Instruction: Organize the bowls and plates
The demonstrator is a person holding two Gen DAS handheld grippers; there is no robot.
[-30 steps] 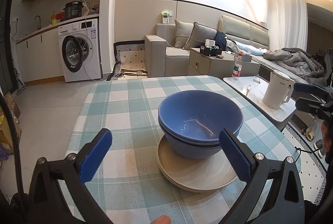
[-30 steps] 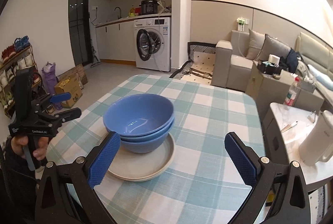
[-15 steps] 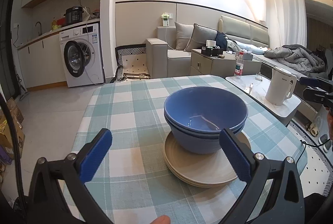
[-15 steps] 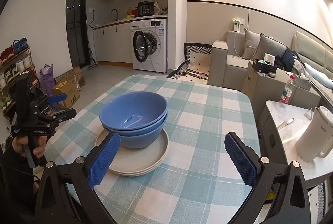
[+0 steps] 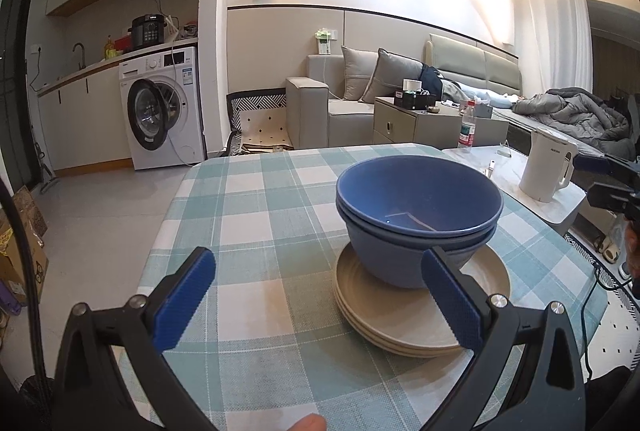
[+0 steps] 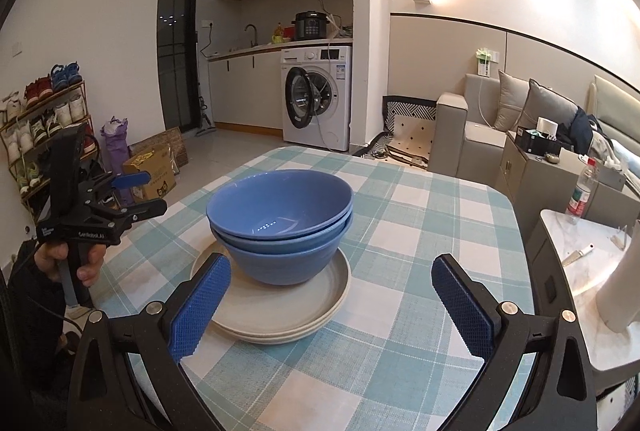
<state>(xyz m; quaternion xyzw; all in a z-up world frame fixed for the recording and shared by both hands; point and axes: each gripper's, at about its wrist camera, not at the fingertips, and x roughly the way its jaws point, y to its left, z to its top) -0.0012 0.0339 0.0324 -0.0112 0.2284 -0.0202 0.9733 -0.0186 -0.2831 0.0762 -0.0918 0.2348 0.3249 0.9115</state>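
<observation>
With two blue bowls [image 6: 280, 227] nested on the beige plates [image 6: 276, 315] mid-surface, stacking looks done; both the left gripper [image 5: 316, 295] and right gripper [image 6: 328, 299] hang wide open, empty, so only backing off seems needed.

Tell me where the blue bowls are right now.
The two nested blue bowls sit on the stack of beige plates, mid-table on the checked tablecloth. In the left wrist view they lie right of centre, behind the left gripper's right finger.
</observation>
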